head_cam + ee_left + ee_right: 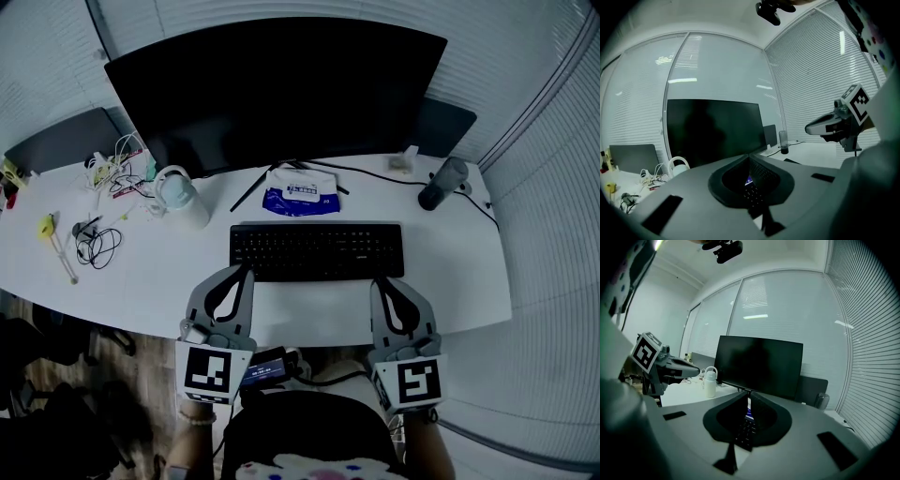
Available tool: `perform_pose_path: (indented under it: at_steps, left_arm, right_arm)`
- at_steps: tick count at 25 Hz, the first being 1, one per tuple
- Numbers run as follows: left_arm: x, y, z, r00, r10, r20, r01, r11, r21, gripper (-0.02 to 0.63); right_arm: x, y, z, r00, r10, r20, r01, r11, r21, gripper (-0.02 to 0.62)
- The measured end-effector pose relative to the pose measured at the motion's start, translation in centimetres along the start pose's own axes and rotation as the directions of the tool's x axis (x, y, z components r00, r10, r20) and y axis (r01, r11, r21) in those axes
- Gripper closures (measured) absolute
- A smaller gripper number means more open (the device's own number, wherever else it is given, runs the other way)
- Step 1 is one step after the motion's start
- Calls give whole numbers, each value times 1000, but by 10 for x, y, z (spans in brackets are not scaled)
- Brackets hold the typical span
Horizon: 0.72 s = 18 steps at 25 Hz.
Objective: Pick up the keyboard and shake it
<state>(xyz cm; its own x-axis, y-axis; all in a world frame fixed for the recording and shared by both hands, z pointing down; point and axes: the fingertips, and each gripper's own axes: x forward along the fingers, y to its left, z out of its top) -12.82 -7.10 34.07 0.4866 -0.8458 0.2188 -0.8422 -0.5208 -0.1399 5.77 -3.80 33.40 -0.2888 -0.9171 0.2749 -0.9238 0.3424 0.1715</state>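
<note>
Claws, nearest: left claw [246,272] and right claw [379,283] each had jaws closed together, holding nothing, with tips at the front corners of the keyboard [317,250]; contact was unclear. The keyboard lay flat on the white desk [159,281], before the dark monitor [281,89].

Grey grippers [246,272], black-white marker cubes [214,372]

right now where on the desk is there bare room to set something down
Bare desk right of the keyboard, in front of the dark tumbler; another patch between keyboard and black cables, in front of the white bottle. Crowded: left end.
</note>
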Motion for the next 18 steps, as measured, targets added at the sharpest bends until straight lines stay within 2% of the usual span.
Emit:
perform_pose_path:
  at_steps: [3, 7, 11, 18]
  left_arm:
    - [0, 6, -11, 1000, 11, -25, -11, 1000, 16, 589]
    - [2, 14, -18, 999, 28, -35, -30, 998, -53, 589]
    - [7, 23, -30, 998, 30, -54, -34, 997, -67, 589]
    - [19, 43, -64, 989, 44, -142, -71, 978, -194, 588]
  right_arm:
    - [5, 3, -2, 1000, 8, -6, -8, 1000, -4, 551]
    - [13, 6, -1, 1000, 23, -10, -23, 1000, -8, 551]
    - [22, 5, -4, 999, 41, -24, -42, 999, -15, 551]
    - [37, 2, -2, 998, 59, -33, -60, 998, -16, 551]
